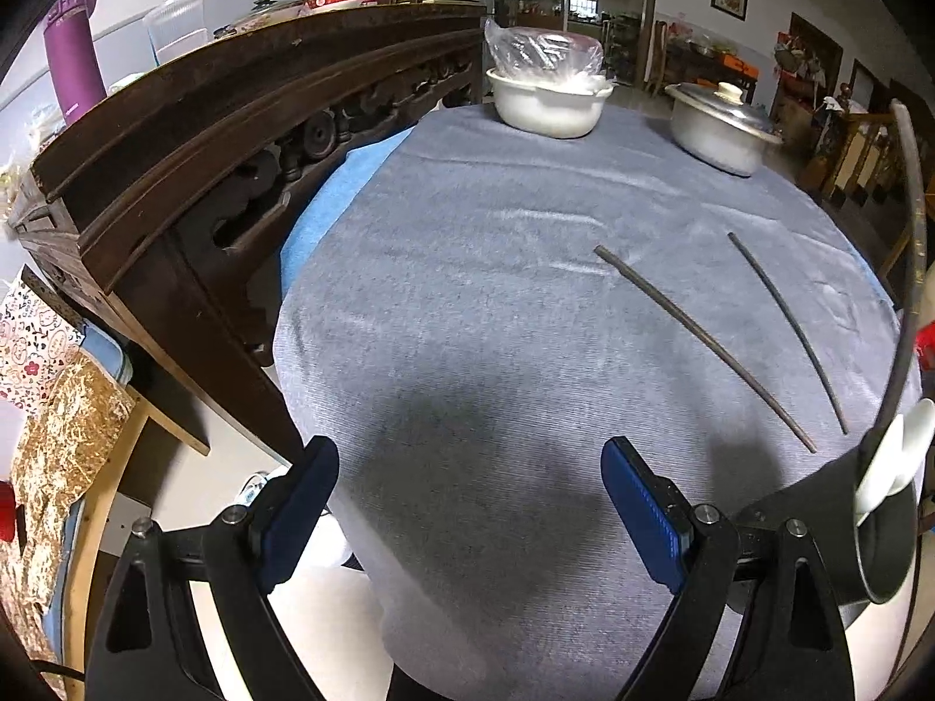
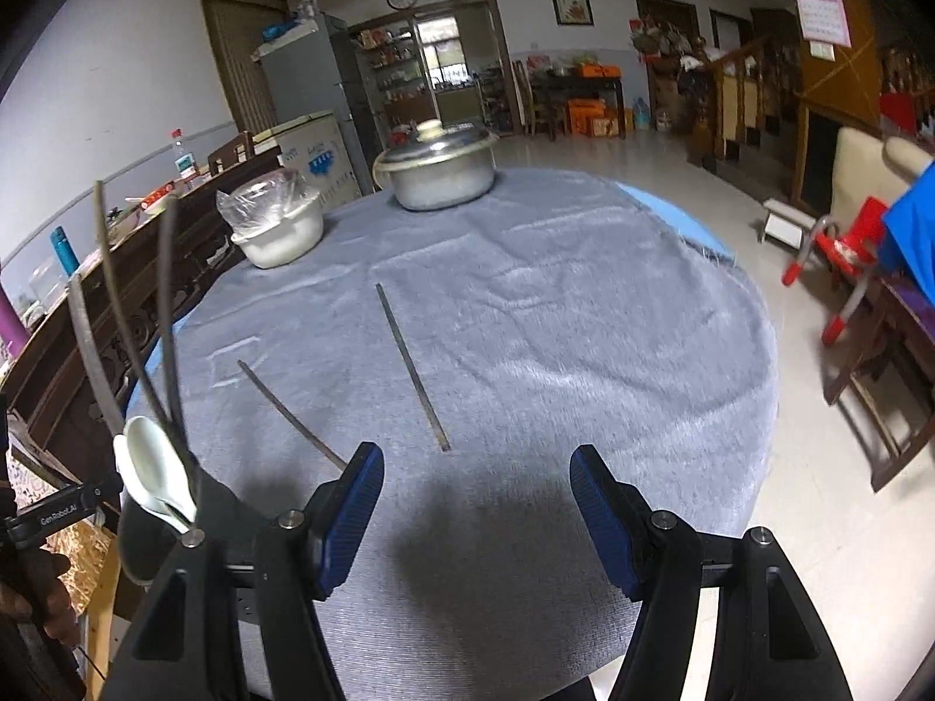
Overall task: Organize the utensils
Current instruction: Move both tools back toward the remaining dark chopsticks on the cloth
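Both of my claws hang just above the near edge of the table (image 2: pixel 584 304), which is draped in a grey cloth, and both are spread with nothing between the blue pads: the left claw (image 1: pixel 470 502) stands wide, and the right claw (image 2: pixel 476 502) a little less so. Between the two claws, at the table's near rim, stands a dark utensil holder (image 1: pixel 882 549) that already carries a white spoon (image 2: pixel 158 476) and several chopsticks (image 2: pixel 117 304), whose long dark ends rise up out of it. That part of the job looks done to me. Left on the cloth are two loose chopsticks lying apart from each other, neither one touched: the nearer chopstick (image 2: pixel 292 417) lies just ahead of my right claw's left pad, pointing towards it, and the farther chopstick (image 2: pixel 412 365) lies more to the middle of the table. At the far side sit a white bowl covered in plastic wrap (image 2: pixel 280 228) and a lidded metal pot (image 2: pixel 438 169), well apart from the chopsticks. I judge the sorting mostly finished, with these two sticks left to collect and drop into the holder.
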`<state>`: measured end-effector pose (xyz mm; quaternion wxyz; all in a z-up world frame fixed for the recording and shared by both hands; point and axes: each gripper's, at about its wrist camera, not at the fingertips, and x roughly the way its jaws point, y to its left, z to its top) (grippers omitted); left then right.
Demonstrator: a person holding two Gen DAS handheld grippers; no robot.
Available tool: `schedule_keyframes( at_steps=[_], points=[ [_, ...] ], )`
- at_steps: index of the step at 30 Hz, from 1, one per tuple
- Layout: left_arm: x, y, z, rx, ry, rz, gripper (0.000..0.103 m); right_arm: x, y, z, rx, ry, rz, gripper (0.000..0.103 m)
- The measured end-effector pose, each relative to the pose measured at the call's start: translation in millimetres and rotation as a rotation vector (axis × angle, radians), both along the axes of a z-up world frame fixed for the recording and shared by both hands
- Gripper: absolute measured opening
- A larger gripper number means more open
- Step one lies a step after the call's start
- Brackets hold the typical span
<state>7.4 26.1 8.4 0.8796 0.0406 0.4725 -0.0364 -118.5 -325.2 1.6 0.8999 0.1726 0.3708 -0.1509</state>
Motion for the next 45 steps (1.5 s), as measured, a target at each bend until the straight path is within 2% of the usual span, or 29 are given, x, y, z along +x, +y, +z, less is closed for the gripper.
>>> schedule_keyframes(
  at_steps=[13,31,45],
  points=[
    [19,-4,-9,0.043,0.000,-0.001,0.091,21,-13,-18,0.031,0.047,0.002,0.070],
    [62,-19,-13,0.105,0.018,-0.006,0.091,73,-34,-21,0.070,0.093,0.043,0.070],
    [95,-39,-17,0.117,0.028,-0.034,0.091,117,-40,-23,0.076,0.129,0.096,0.070]
  ],
)
